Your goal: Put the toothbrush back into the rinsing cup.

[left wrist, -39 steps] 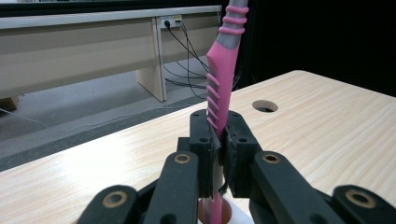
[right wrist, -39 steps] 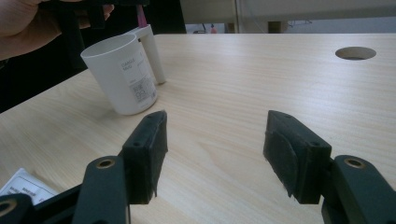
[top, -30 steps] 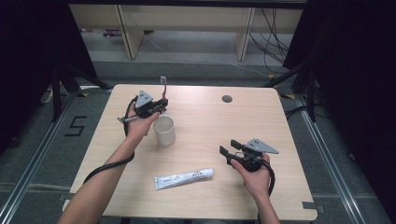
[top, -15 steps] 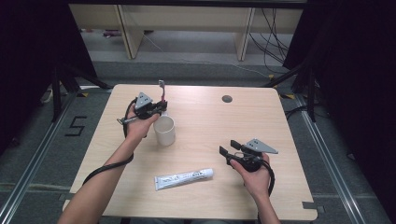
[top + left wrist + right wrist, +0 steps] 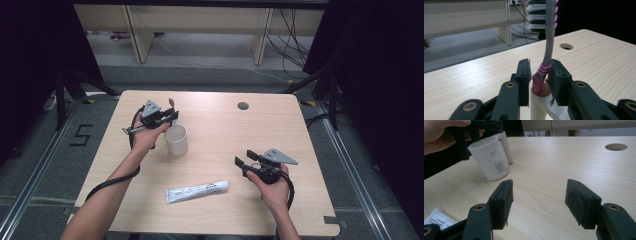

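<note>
A white cup (image 5: pixel 176 140) with a side holder stands left of the table's middle. A grey and pink toothbrush (image 5: pixel 547 50) stands upright in that holder, bristles at the top. My left gripper (image 5: pixel 539 65) hangs over the cup with its jaws narrowly apart on either side of the handle. The handle leans on the right pad, with a gap at the left one. In the high view the left gripper (image 5: pixel 167 117) is at the cup's far rim. My right gripper (image 5: pixel 244 159) rests open at the front right, and its view (image 5: pixel 539 192) looks toward the cup (image 5: pixel 491 160).
A white toothpaste tube (image 5: pixel 196 191) lies flat near the front edge, between the two arms. A round cable hole (image 5: pixel 243 106) sits in the table's far side. Shelving legs and cables stand on the floor beyond the table.
The toothbrush has come down with the left gripper, from above the cup into the cup's holder. The right gripper has stayed put.
</note>
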Motion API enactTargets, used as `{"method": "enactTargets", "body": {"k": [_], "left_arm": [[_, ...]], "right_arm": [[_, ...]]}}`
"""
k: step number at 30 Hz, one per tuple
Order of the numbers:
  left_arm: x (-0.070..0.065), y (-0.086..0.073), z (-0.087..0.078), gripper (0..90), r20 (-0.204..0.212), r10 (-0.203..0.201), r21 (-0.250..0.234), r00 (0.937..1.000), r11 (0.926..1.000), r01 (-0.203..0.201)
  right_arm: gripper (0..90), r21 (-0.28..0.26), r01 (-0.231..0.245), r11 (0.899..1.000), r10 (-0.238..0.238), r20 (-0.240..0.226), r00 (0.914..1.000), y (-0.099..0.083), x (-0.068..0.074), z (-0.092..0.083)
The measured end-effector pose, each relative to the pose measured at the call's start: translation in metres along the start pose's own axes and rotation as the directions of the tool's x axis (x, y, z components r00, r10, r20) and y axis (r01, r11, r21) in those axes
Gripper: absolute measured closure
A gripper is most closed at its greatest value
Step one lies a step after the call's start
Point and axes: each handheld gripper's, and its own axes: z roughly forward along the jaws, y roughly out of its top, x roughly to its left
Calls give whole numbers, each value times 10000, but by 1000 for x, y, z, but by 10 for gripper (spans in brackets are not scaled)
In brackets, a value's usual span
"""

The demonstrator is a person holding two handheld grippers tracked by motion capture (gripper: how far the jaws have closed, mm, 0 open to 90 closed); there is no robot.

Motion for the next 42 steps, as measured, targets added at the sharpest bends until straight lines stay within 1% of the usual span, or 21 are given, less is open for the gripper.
{"method": "enactTargets", "body": {"k": [4, 6, 7, 8, 11, 13, 18, 20, 22, 23, 24, 25, 26, 28, 31, 32, 34, 38, 40, 41, 42], "left_arm": [[-1, 0, -4, 570, -49, -170, 99, 9998, 9998, 170], [-2, -1, -8, 549, -102, -237, 187, 9997, 9995, 239], [-2, -1, -10, 534, -154, -198, 188, 9997, 9996, 200], [-3, -2, -13, 522, -202, -173, 210, 9996, 9996, 178], [-5, -2, -19, 499, -168, -195, 208, 9997, 9996, 198], [-6, -2, -23, 486, -135, -174, 173, 9998, 9997, 177], [-9, -1, -31, 434, -11, -156, 278, 9999, 9995, 156], [-10, -1, -35, 399, -3, -148, 368, 9999, 9992, 148], [-10, -1, -38, 366, -31, -156, 362, 9999, 9992, 157], [-11, -1, -41, 366, -38, -140, 354, 9999, 9993, 142], [-11, 0, -43, 357, -25, -107, 351, 9999, 9993, 108], [-12, 0, -46, 357, -1, -60, 369, 10000, 9993, 60], [-12, 1, -48, 354, 24, -31, 352, 10000, 9994, 30], [-14, 2, -54, 349, 56, 80, 386, 10000, 9992, -82], [-16, 3, -62, 349, 41, 137, 372, 9999, 9992, -139], [-17, 4, -66, 349, 76, 112, 362, 9999, 9993, -114], [-19, 5, -71, 346, 86, 158, 320, 9998, 9994, -161], [-23, 4, -82, 342, 338, 34, 508, 9994, 9987, -51], [-26, 3, -87, 344, 431, 169, 657, 9989, 9976, -197], [-26, 2, -88, 344, 481, 204, 638, 9986, 9977, -235], [-27, 2, -91, 344, 503, 208, 693, 9985, 9973, -243]], "right_arm": [[395, 17, 14, 10000, -14, -6, 10000, 0, 0, 0], [395, -12, 1, 10000, -1, 25, 10000, 0, 0, 0], [395, 209, -369, 9991, 367, 113, 9993, 0, 3, -2], [394, 65, -164, 9998, 164, -49, 9999, 0, 0, -1], [393, 15, 65, 10000, -66, 82, 9999, 1, -2, -1], [393, 66, -136, 9999, 136, 73, 9999, 0, 0, -1], [391, 137, -166, 9998, 166, -40, 9999, 1, 0, -1], [390, 155, -226, 9996, 225, 70, 9997, 0, 1, -1], [386, 150, -14, 9999, 14, -26, 10000, 1, -1, -1], [386, 150, -14, 9999, 14, -26, 10000, 1, -1, -1], [384, 228, -353, 9991, 352, 46, 9994, 1, 1, -1], [384, 228, -353, 9991, 352, 46, 9994, 1, 1, -1], [383, 250, -60, 9997, 58, 58, 10000, 2, -2, -1], [380, 404, -315, 9987, 312, 89, 9995, 2, 0, -1], [379, 386, -182, 9991, 182, -10, 9998, 3, -2, -1], [379, 465, -154, 9988, 146, 174, 9997, 3, -2, -2], [379, 376, -306, 9988, 305, 54, 9995, 3, -2, -1], [378, 475, -244, 9986, 244, 13, 9997, 3, -4, -2], [378, 548, -470, 9974, 469, 35, 9989, 3, -2, -3], [377, 527, -407, 9978, 407, 6, 9992, 3, -3, -3], [377, 435, -102, 9990, 104, -26, 9999, 4, -5, -1]]}}
